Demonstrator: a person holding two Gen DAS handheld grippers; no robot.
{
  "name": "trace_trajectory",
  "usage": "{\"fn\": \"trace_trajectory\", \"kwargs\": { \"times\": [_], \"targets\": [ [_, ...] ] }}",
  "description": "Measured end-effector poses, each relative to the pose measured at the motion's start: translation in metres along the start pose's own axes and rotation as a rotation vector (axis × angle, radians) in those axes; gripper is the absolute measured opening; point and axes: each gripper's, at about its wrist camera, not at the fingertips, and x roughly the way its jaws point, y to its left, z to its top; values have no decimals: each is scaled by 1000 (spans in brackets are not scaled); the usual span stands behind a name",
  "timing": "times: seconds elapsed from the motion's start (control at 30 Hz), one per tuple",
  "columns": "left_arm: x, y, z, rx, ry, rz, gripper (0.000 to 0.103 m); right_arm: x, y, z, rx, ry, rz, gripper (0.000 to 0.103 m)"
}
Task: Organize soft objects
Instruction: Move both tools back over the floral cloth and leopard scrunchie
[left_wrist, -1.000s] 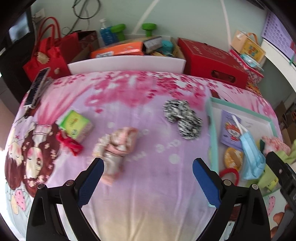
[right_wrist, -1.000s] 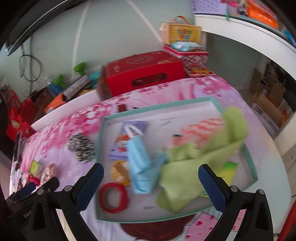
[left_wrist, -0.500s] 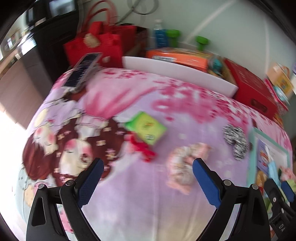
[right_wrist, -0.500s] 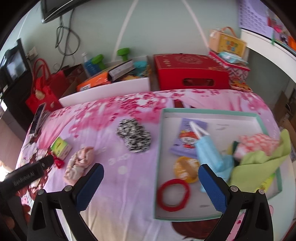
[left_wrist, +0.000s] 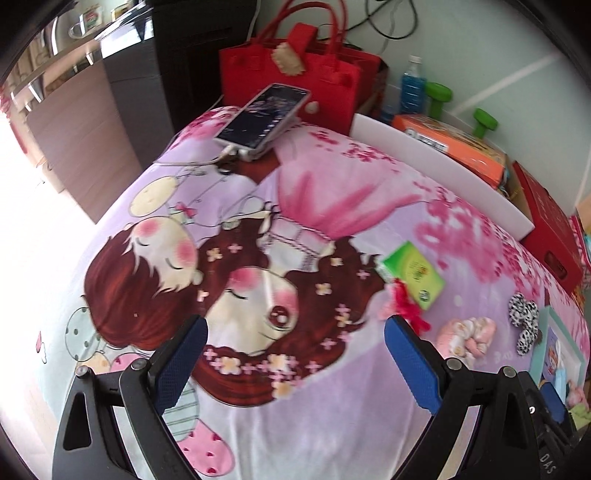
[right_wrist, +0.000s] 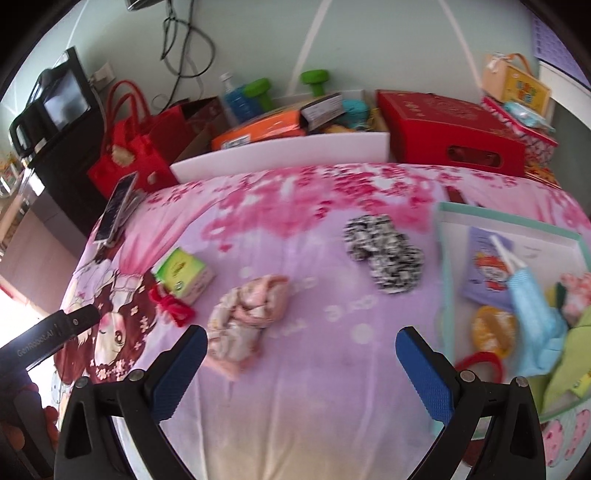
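A pink crumpled cloth (right_wrist: 248, 318) lies on the bed, just ahead of my right gripper's left finger; it also shows in the left wrist view (left_wrist: 466, 334). A black-and-white fuzzy item (right_wrist: 385, 252) lies to its right, also seen in the left wrist view (left_wrist: 523, 322). A green box (right_wrist: 184, 273) with a red bow (right_wrist: 173, 307) sits left of the cloth. The teal-rimmed tray (right_wrist: 445, 280) holds a blue mask (right_wrist: 532, 314), a green cloth (right_wrist: 572, 369) and other soft items. My left gripper (left_wrist: 293, 363) is open and empty over the bed's left part. My right gripper (right_wrist: 301, 369) is open and empty.
A phone (left_wrist: 264, 116) lies at the bed's far left corner by a red bag (left_wrist: 295, 66). A white board (right_wrist: 280, 158) and a red box (right_wrist: 450, 133) line the far edge. The bed drops off to the left.
Both grippers have swung left. The left wrist view now faces the bed's left corner and phone. The right wrist view has moved from the tray to the pink cloth.
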Motion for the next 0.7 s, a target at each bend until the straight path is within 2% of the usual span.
{"fn": "trace_trajectory", "kwargs": {
  "times": [0.17,0.33,0.7],
  "targets": [
    [9,7,1,-25,15,-7,97,18,22,-2,-48,18,13,103],
    [24,-2,0,-7,23,-7,97,37,34,-6,-78,39,24,103],
    [38,-26,0,-6,27,-134,97,67,34,-14,-83,73,3,103]
  ]
}}
